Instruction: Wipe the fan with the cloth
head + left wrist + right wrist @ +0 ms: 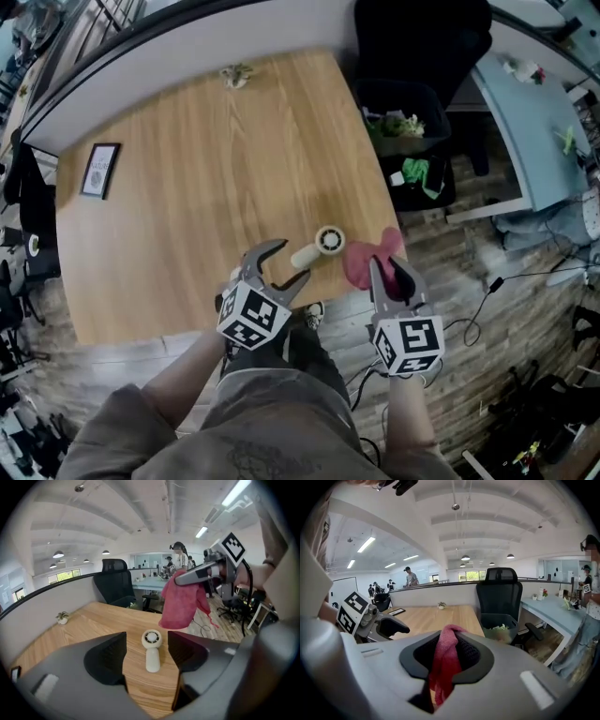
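Nearest, the right gripper [389, 274] is seen with its jaws closed narrowly on a fold of the pink-red cloth [445, 663]. The cloth is a soft, limp towelling with a nubbly weave. It hangs in loose folds and is judged to drape over whatever it is pressed against.

The left gripper [289, 264] is held with its jaws wide apart and nothing clamped. Its ribbed black pads are lined up on either side of the handheld fan [151, 648].

The fan lies flat on the counter [206, 169] close to the near edge, with the cloth just beside its head. It is cream-coloured with a smooth, stubby, rounded handle and a round head with a slotted grille. It is judged light and rigid (probably hard plastic, so rather slippery), and likely to skid or roll on the wood under a wiping stroke. The handle is judged the best place to take hold, since the grille looks the more delicate part and has to be left free for the cloth.

The counter is a pale wood-grain board with a rounded corner. Farther back on it a dark picture frame [99, 170] lies flat, and a small potted plant [236, 75] stands at the far edge. Beyond the counter, a black bin [403, 122] of green scraps and a black office chair [422, 37] are seen.
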